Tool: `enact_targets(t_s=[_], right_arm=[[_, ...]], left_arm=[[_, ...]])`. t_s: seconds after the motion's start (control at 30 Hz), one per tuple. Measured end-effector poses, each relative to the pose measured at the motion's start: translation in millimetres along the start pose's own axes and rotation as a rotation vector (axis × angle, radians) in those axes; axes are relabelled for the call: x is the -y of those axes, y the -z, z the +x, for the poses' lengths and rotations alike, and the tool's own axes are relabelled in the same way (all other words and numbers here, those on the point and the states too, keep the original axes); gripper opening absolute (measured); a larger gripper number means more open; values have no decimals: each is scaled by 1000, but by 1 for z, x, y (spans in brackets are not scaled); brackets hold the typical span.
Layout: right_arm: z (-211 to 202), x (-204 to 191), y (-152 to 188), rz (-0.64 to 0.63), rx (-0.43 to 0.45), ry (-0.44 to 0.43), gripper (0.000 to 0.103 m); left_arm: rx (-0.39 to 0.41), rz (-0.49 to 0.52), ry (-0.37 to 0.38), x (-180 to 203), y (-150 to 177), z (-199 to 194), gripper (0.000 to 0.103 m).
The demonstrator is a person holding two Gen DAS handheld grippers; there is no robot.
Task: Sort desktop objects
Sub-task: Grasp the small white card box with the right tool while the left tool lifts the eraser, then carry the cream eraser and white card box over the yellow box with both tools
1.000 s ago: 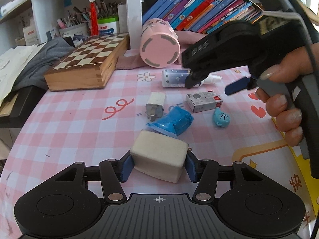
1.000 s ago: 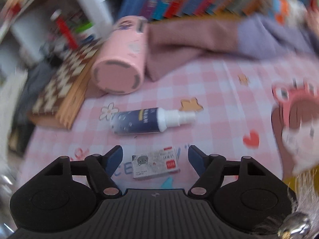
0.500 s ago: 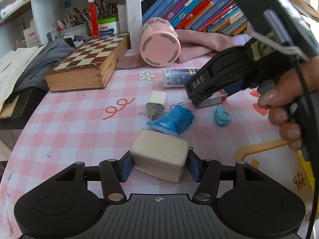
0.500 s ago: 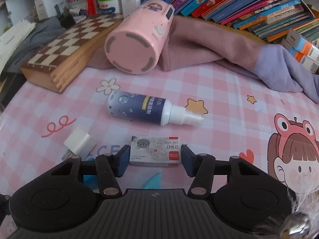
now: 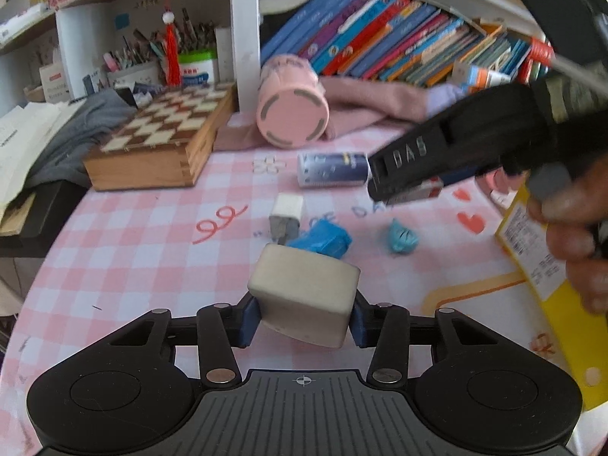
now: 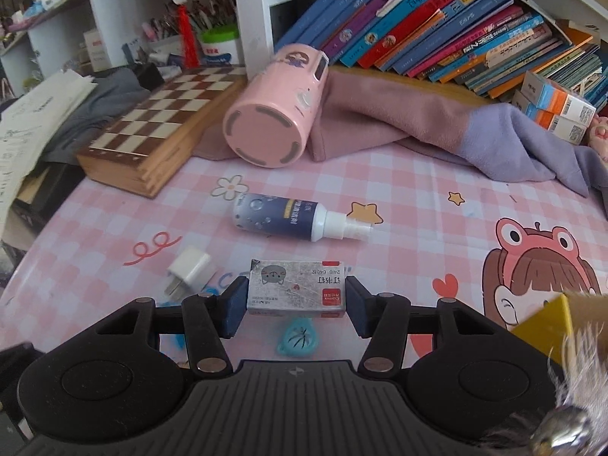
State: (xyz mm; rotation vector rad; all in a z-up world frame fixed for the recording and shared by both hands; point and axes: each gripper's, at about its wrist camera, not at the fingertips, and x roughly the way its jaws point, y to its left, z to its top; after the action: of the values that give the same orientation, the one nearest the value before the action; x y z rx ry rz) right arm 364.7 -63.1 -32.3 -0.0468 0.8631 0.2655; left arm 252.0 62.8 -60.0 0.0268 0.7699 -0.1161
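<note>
the left gripper [image 5: 304, 317] is clamped on a white eraser block [image 5: 304, 300]. the right gripper [image 6: 292, 306] is clamped on a staple box [image 6: 297, 290], above the pink checked tablecloth [image 6: 418, 205].

Black hand-held gripper [image 5: 303, 321], blue finger pads [image 5: 249, 321], silver screws, ribbed base (white crosshair mark)

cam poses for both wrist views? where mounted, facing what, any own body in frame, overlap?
Left wrist: on the left gripper, facing the bookshelf across the table; clamps a white block; right gripper and hand visible.
Right wrist: on the right gripper, same heading; clamps a staple box; no hand visible.
Shared: pink cup, spray bottle, chessboard.
</note>
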Motion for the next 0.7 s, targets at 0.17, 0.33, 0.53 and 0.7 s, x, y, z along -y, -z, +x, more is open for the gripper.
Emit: enact_targets(t_s=[0.17, 0.33, 0.53, 0.7], right_arm=[[-29, -2, 8, -1, 43, -16, 51], [-67, -2, 18, -18, 105, -35, 51], [-115, -1, 36, -32, 168, -58, 51], [-152, -7, 57, -60, 204, -65, 51]], left_arm=[[44, -29, 14, -1, -4, -29, 45], [101, -35, 39, 2, -6, -66, 45], [158, -4, 62, 9, 0, -109, 45], [180, -1, 77, 11, 12, -140, 45]])
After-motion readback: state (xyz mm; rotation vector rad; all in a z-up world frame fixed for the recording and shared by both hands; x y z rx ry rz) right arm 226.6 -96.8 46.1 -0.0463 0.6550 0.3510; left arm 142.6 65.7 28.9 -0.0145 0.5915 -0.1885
